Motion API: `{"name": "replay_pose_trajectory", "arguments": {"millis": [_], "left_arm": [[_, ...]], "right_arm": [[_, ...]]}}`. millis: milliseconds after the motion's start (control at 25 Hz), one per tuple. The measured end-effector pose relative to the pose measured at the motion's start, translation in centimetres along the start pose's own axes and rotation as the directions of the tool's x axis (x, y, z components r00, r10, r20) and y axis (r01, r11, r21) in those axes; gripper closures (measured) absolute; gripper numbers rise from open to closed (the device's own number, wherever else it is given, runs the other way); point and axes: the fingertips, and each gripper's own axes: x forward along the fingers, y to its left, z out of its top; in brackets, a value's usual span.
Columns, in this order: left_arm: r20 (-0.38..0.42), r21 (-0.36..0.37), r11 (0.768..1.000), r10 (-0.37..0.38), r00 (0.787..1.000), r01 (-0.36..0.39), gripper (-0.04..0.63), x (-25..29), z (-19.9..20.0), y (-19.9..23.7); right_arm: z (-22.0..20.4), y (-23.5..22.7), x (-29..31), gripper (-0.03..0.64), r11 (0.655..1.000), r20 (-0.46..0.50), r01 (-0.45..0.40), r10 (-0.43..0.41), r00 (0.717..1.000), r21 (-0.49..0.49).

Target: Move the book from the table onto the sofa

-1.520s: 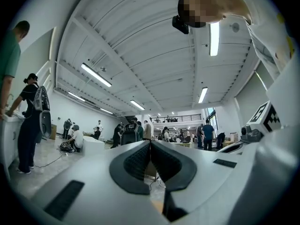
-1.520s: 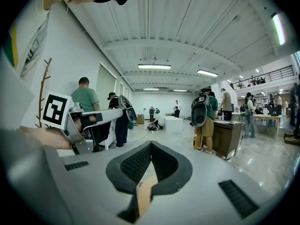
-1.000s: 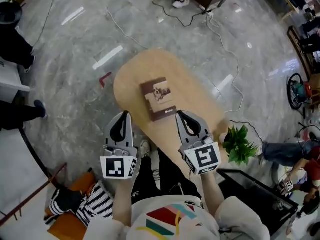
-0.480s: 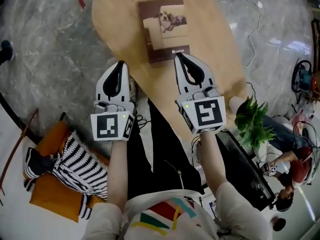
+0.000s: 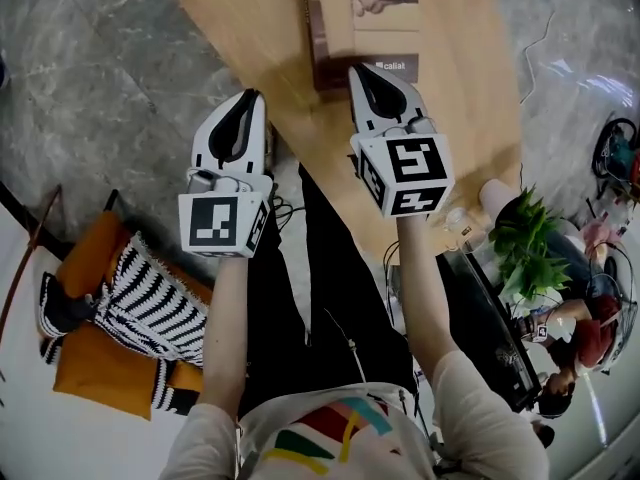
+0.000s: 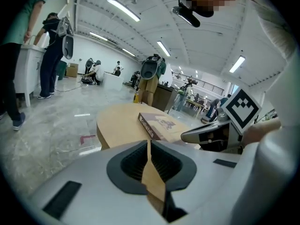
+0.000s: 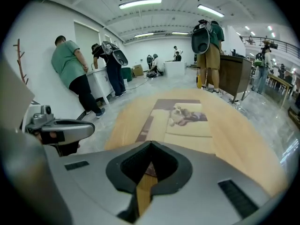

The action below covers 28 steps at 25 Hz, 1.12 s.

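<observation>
**Book not yet grasped; the whole move lay ahead.**

The book (image 5: 355, 18) lay flat, cover up, on the oval wooden desk (image 5: 235, 28), untouched. The right gripper (image 5: 362, 72) hung just before the book's near edge, and the left gripper (image 5: 247, 100) hung beside it at the desk's rim. Both had their jaws closed together on nothing. Grasping, carrying and setting the book on the sofa all remained.

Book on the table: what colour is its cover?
Brown, with a cream picture; the book shows best in the right gripper view.
</observation>
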Motion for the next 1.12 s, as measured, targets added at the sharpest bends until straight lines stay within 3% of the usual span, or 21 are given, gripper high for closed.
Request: {"name": "replay_pose_trajectory", "arguments": {"millis": [240, 480, 760, 960, 1120], "left_arm": [[-0.038, 0.029, 0.999, 0.023, 0.999, -0.022, 0.586, -0.3, -1.5, 1.4], [-0.052, 0.021, 0.998, 0.059, 0.997, -0.058, 0.586, -0.1, -2.0, 1.7], [-0.081, -0.034, 0.999, 0.019, 0.997, -0.022, 0.586, 0.9, -2.8, 1.0], [-0.083, -0.060, 0.998, 0.023, 0.996, -0.028, 0.586, -0.2, -3.3, 2.3], [-0.107, -0.125, 0.992, -0.003, 0.994, -0.010, 0.586, -0.7, -4.5, 3.1]], "right_arm": [[-1.2, 1.4, 1.7, 0.606, 1.000, -0.040, -0.014, 0.013, 0.999, -0.018], [-1.6, 1.8, 2.1, 0.606, 0.996, -0.050, -0.050, 0.053, 0.997, 0.070], [-1.9, 3.2, 2.0, 0.606, 0.995, -0.082, -0.101, 0.101, 0.992, -0.002], [-2.9, 7.3, 1.6, 0.606, 0.981, -0.106, -0.192, 0.191, 0.976, -0.001], [-3.9, 10.2, 1.4, 0.606, 0.968, -0.127, -0.250, 0.244, 0.961, -0.033]]}}
